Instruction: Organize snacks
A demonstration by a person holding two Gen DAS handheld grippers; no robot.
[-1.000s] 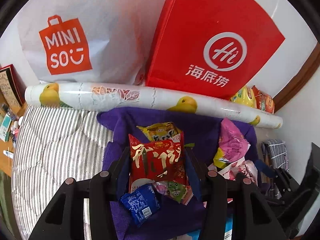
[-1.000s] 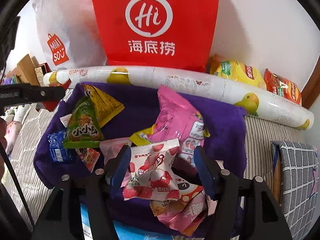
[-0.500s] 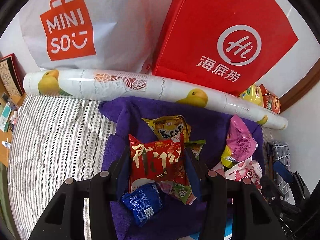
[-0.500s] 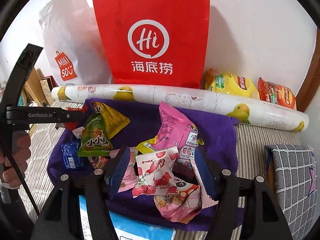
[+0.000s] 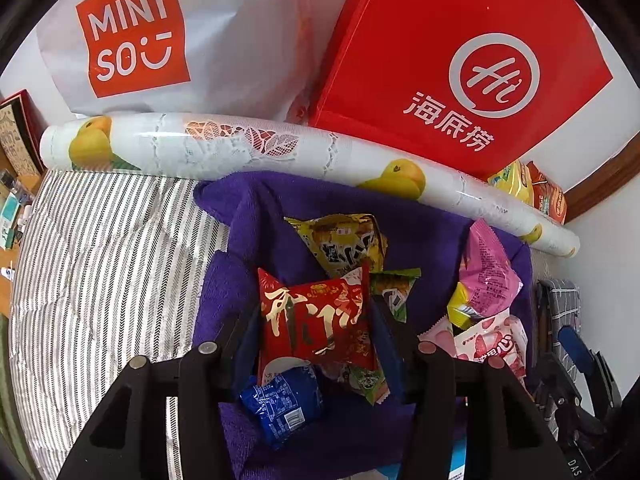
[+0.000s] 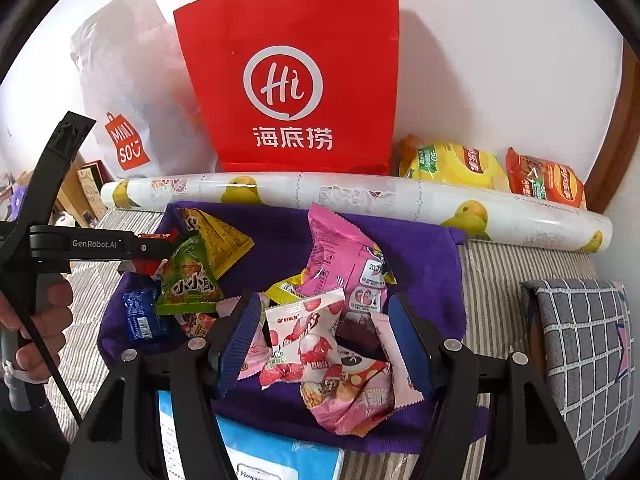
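Snack packets (image 6: 320,320) piled on a towel (image 6: 420,256) spread on the bed (image 5: 100,280). Rolled sheet (image 6: 360,196) lies across the bed just behind the towel. Behind the roll, against the wall: Haidilao bag (image 6: 296,80) upright, Miniso bag (image 6: 132,112) to its left, two chip bags (image 6: 496,168) to its right. Folded checked cloth (image 6: 584,344) on the bed right of the towel. Box (image 6: 272,456) at the towel's near edge, partly under it. Left of the bed, a cluttered table (image 5: 8,216).
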